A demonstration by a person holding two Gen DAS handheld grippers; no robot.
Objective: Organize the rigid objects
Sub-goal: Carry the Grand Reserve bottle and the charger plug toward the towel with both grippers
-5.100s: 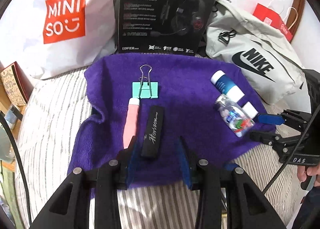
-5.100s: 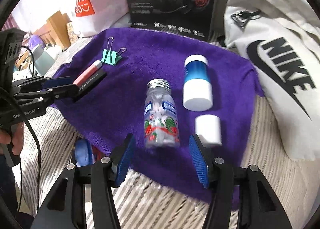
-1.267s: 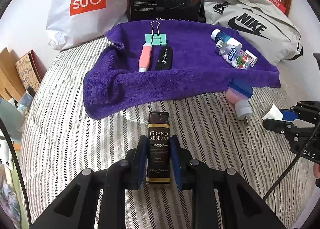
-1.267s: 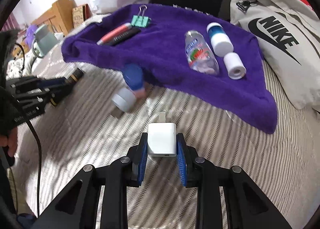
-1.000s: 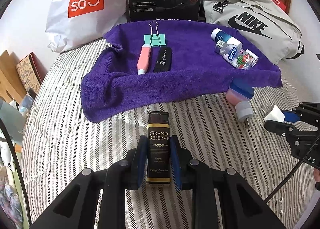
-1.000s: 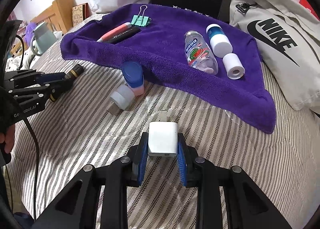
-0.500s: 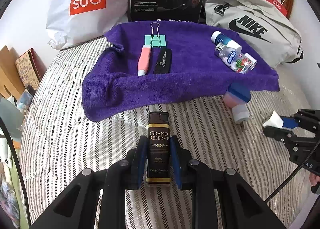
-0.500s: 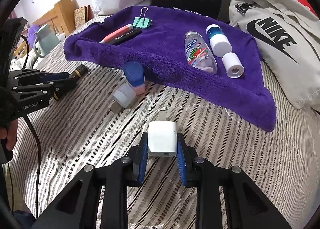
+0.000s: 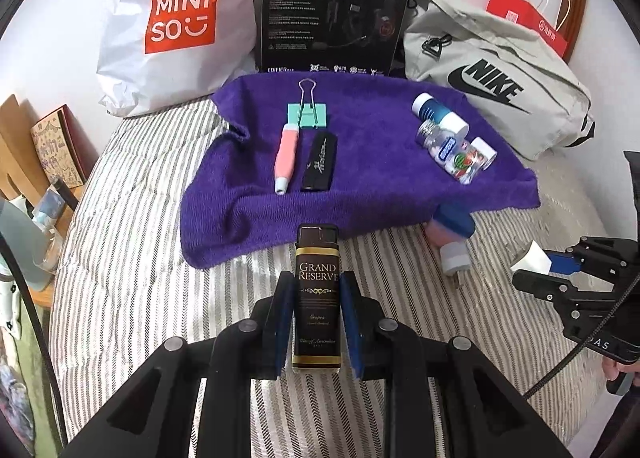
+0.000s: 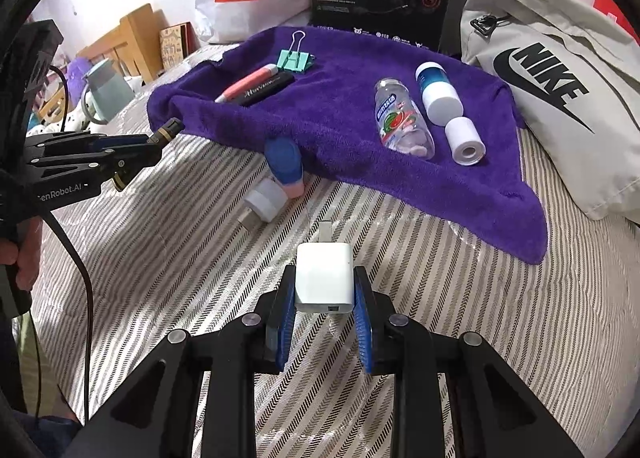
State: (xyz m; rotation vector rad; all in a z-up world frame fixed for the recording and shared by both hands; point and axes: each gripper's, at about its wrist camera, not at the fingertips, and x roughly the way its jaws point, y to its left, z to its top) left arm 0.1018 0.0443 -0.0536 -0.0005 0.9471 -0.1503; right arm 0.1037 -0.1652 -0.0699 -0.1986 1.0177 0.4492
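— Hand-held gripper on my left [image 9: 316,322] is clamped on the dark "Grand Reserve" lighter [image 9: 317,298]; its pads press both long sides and the cap end sticks out past the fingertips, above the striped bed [image 9: 132,258].

— And what lies beyond it?

— From left to right on the purple towel [image 9: 376,186]: a pink pen [image 9: 285,152] and a black Horizon case [image 9: 320,162] side by side, a teal binder clip [image 9: 307,114] just behind them, then a blue-and-white bottle [image 9: 438,114], a clear candy bottle [image 10: 403,120] with small pieces inside, and a white roll [image 10: 466,140]. A blue-capped pink bottle [image 10: 285,162] lies at the towel's near edge, touching a small white plug [image 10: 265,202].

— Your right side?

— My right hand-held gripper [image 10: 324,314] is closed on a white charger [image 10: 325,278], prongs pointing away towards the towel, held over the bed.

— Pose?

— Both point steeply downward. In the right view a hand [image 10: 24,254] grips the left tool's handle at the frame's left edge.
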